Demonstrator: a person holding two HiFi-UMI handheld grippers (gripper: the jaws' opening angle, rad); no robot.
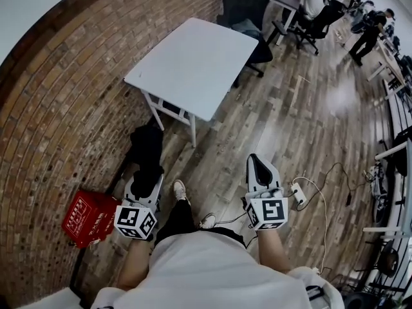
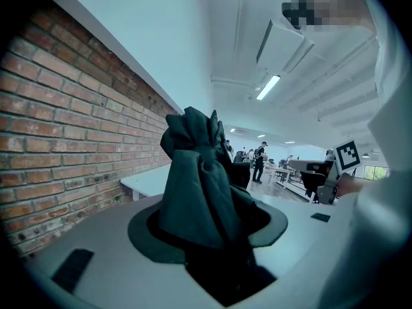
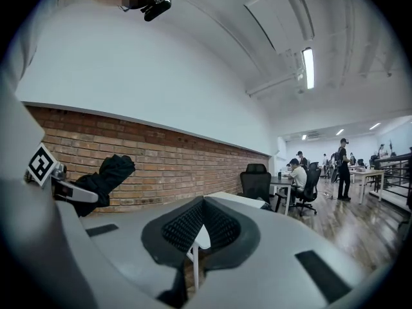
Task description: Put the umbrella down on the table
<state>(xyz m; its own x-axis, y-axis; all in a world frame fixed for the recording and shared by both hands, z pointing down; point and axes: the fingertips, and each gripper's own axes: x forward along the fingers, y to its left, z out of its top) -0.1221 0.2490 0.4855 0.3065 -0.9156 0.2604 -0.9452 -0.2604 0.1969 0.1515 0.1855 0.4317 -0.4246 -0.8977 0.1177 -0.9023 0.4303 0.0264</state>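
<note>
Right at the person's feet, the left tongs (image 1: 143,188) are clamped on a folded black umbrella (image 1: 147,150). Its bunched cloth stands up out of the jaws, off the floor and nowhere near down yet. The right tongs (image 1: 259,167) sit at about one o'clock, jaws closed tip to tip with nothing in them.

The bundle looks slack. If the jaws have mostly cloth and not the shaft, I'd expect it to sag or slide out on the walk over.

A red crate (image 1: 87,217) sits low at nine o'clock against the brick wall (image 1: 58,108), so there's little room on that side. A white power strip (image 1: 299,193) and its cable lie on the floorboards at two o'clock, easy to catch a foot on.

Straight ahead the boards are bare all the way to the white counter (image 1: 193,56) at twelve o'clock. Its top is bare and its near corner points this way. Set too close to that corner or edge, the umbrella could tip off. A dark office chair (image 1: 248,8) crowds the far side.
</note>
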